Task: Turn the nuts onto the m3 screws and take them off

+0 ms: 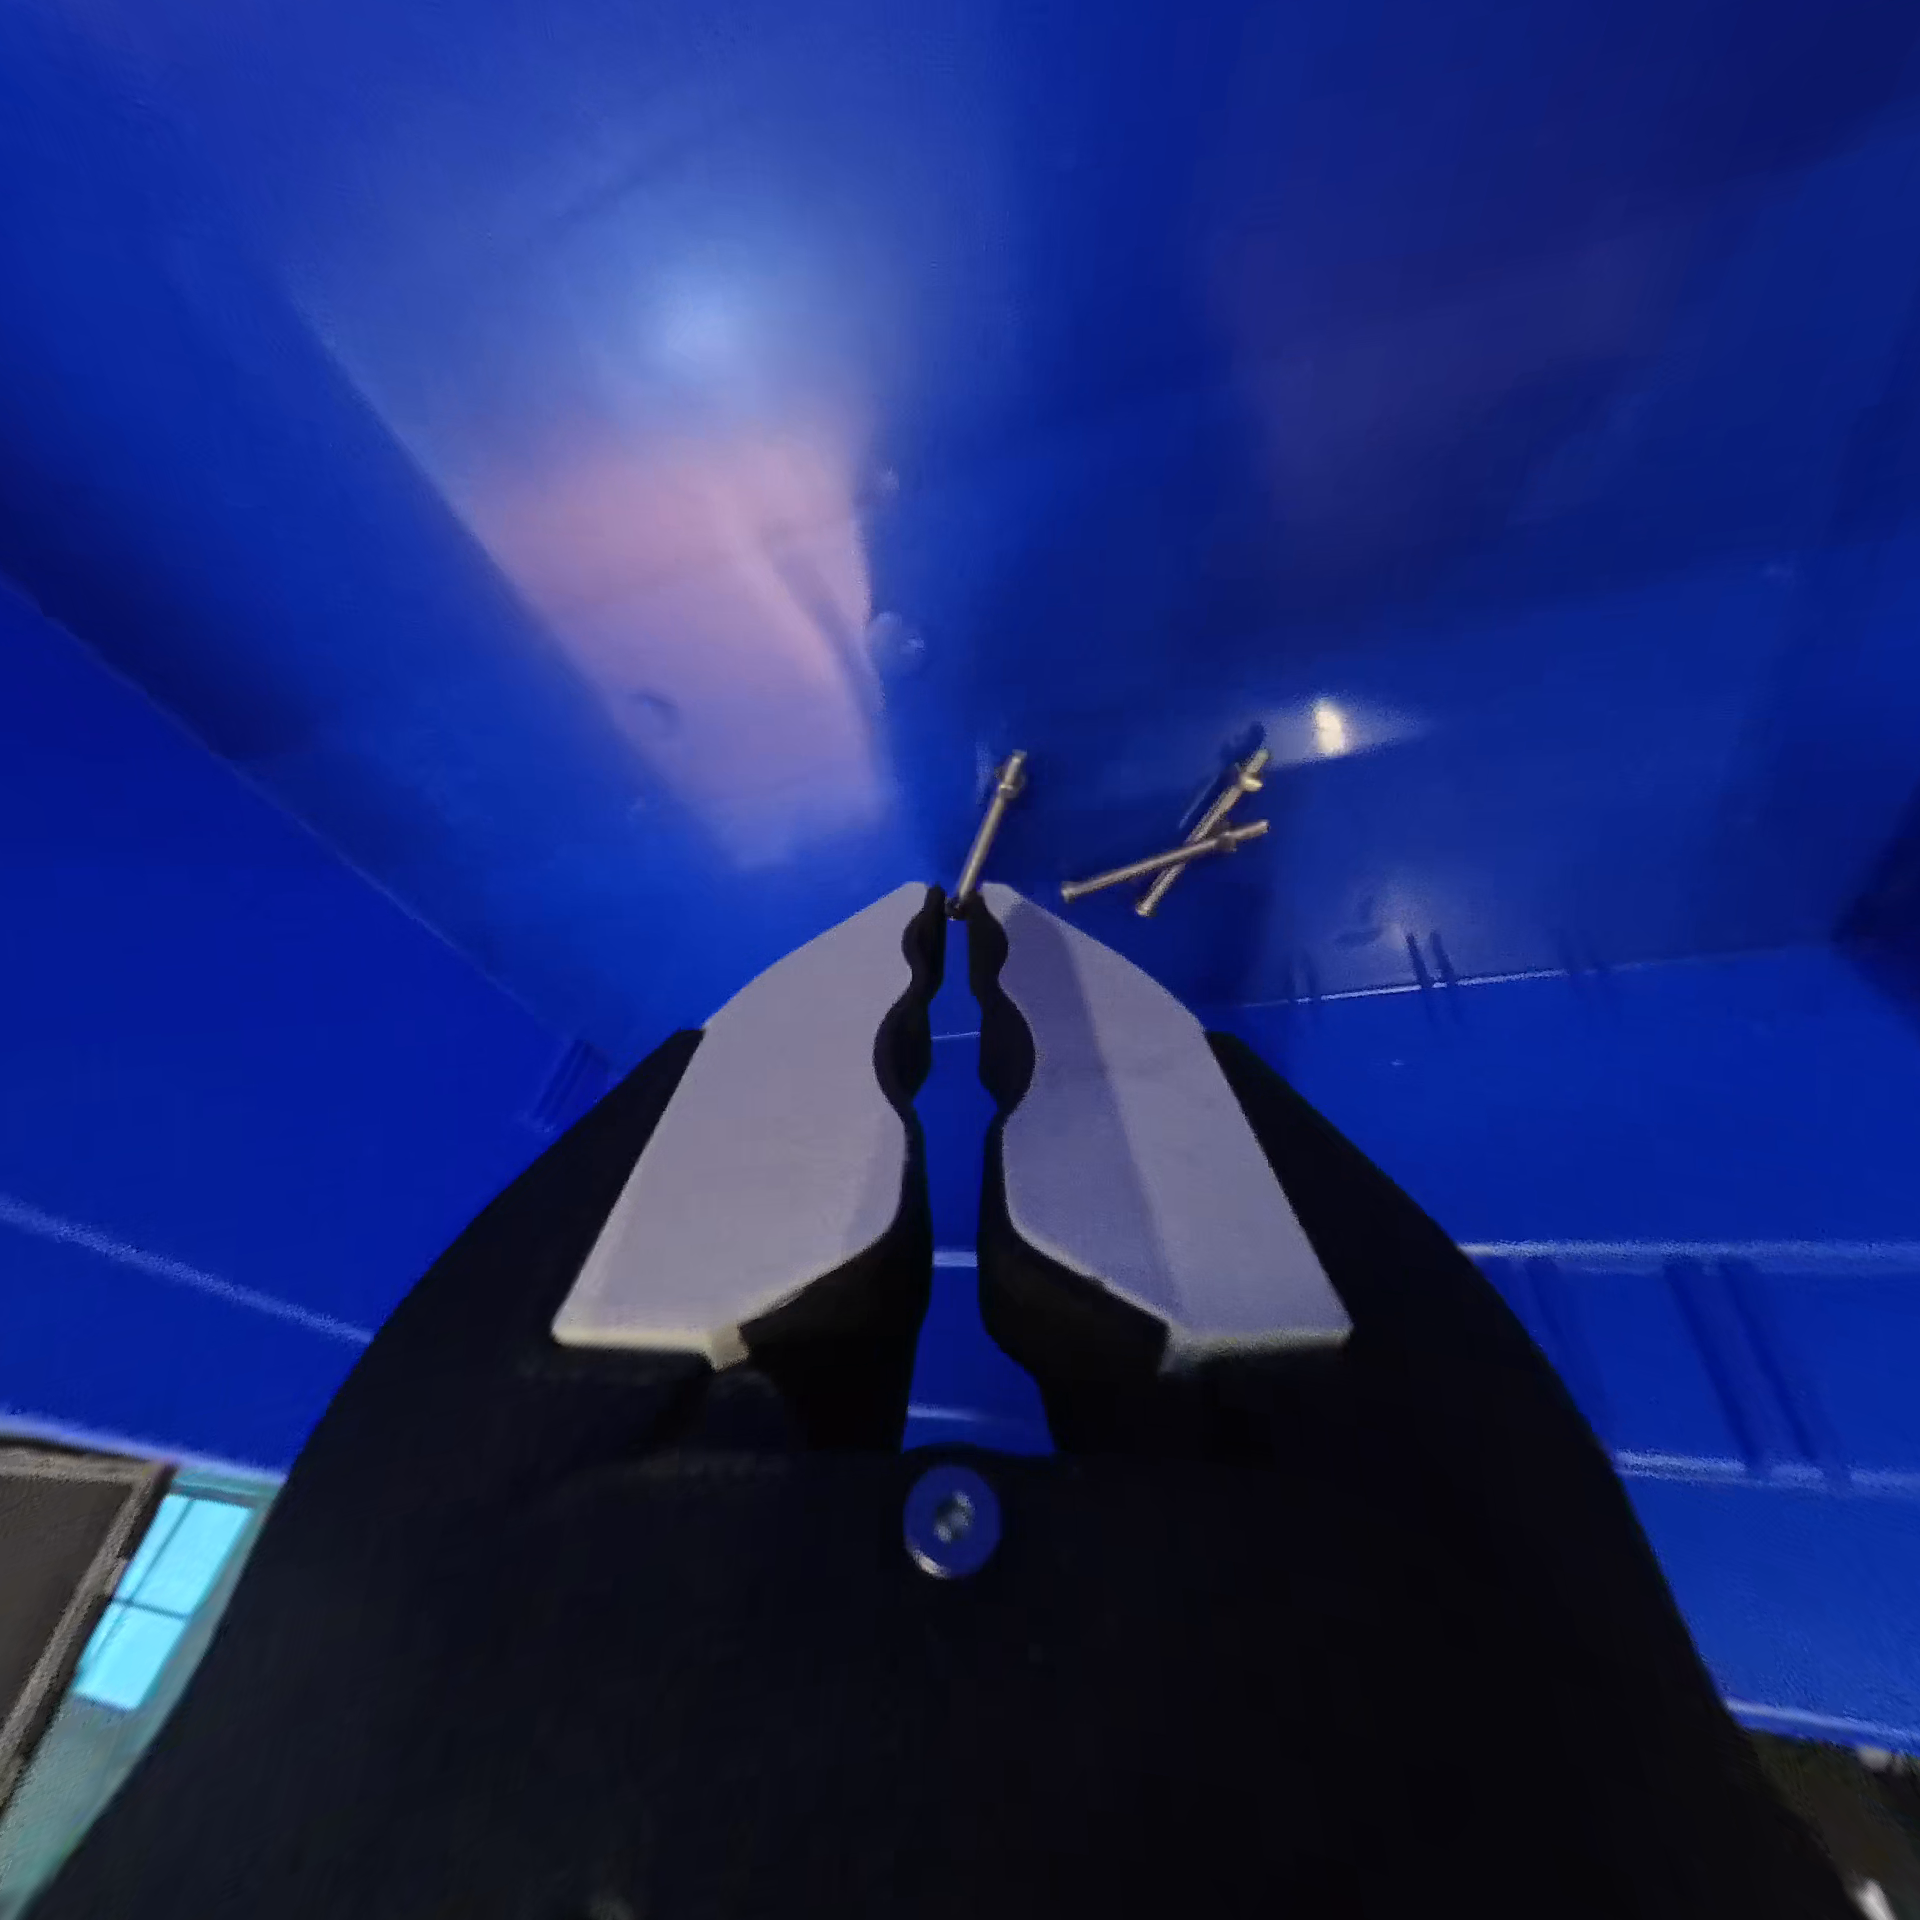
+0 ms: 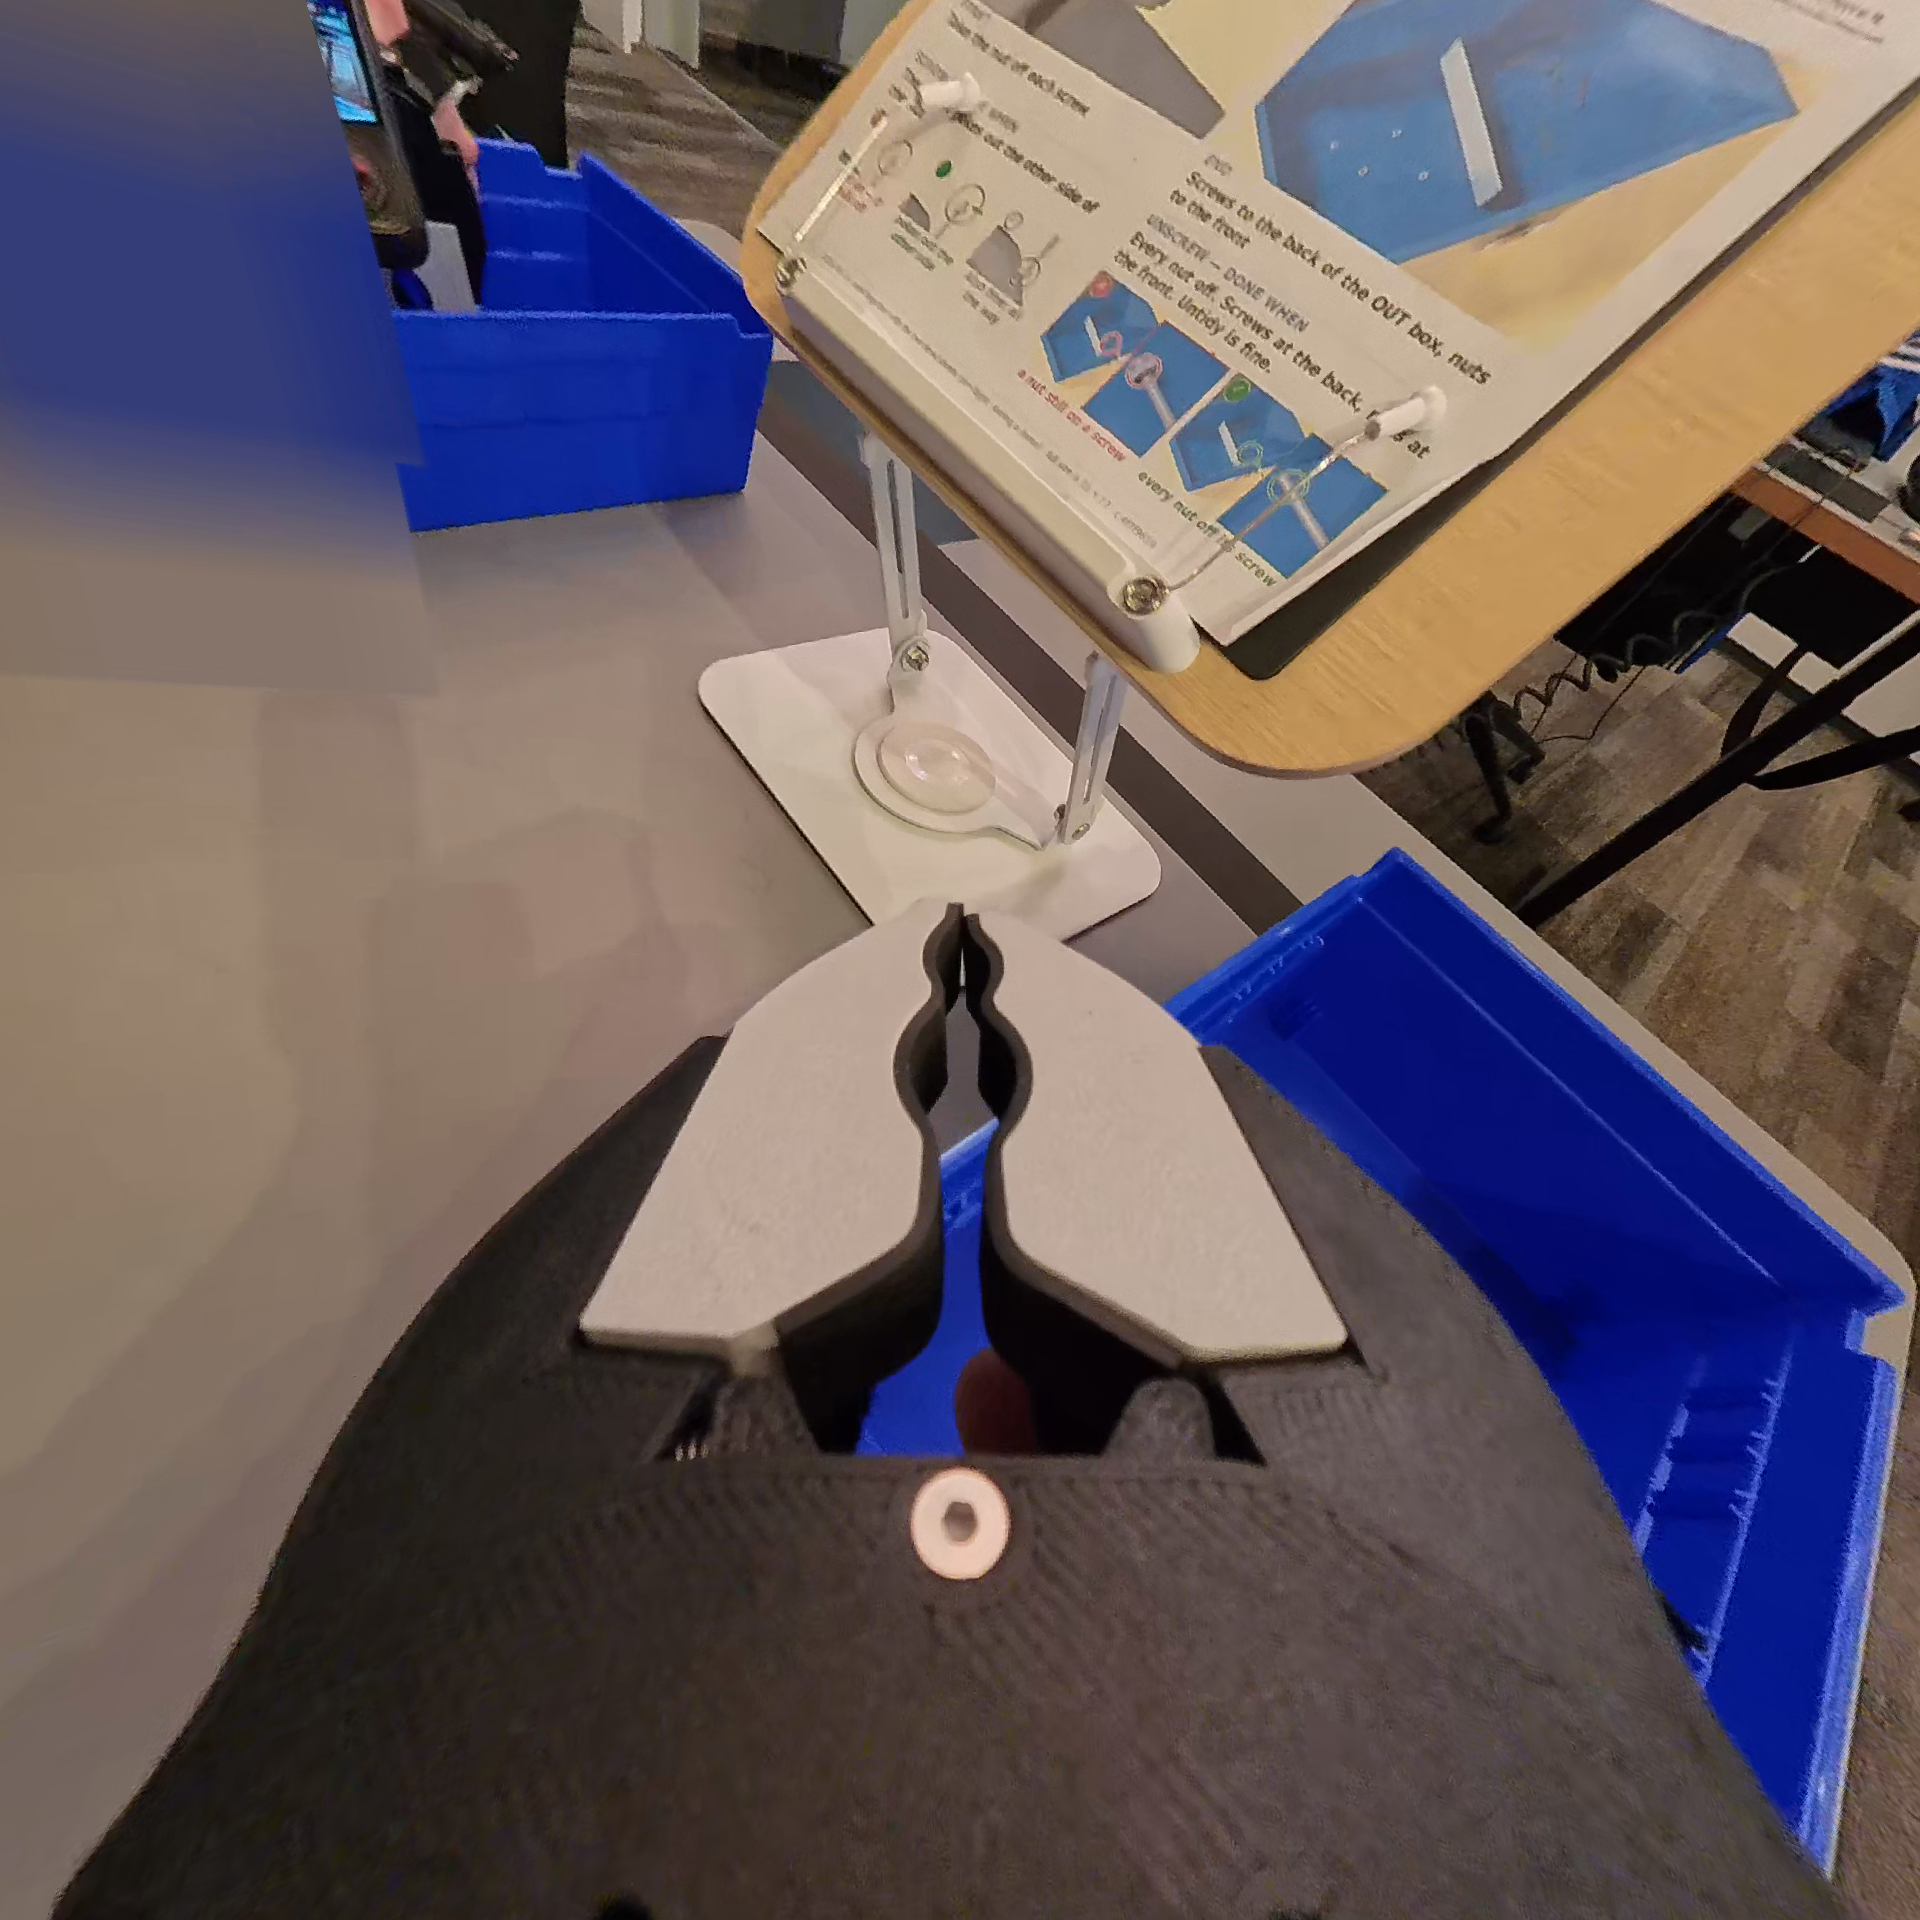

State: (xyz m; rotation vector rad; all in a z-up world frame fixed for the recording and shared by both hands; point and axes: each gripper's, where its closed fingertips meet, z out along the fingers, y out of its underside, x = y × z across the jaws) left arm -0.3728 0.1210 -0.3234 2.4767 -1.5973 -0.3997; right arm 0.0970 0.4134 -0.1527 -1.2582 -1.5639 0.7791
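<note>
left gripper (image 1: 958,902) pinching screw (image 1: 989,831) tip in blue bin (image 1: 1455,1091)

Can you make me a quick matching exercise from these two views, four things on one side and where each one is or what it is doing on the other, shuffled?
Things:
1. left tongs
2. right tongs
3. two crossed screws
4. document stand

Places or states:
A. lying loose on the floor of the blue bin
B. standing on the grey table, holding a printed sheet
C. tips closed on the end of a single screw
D. shut with nothing between the tips, above the table

Pairs: 1-C, 2-D, 3-A, 4-B
</note>
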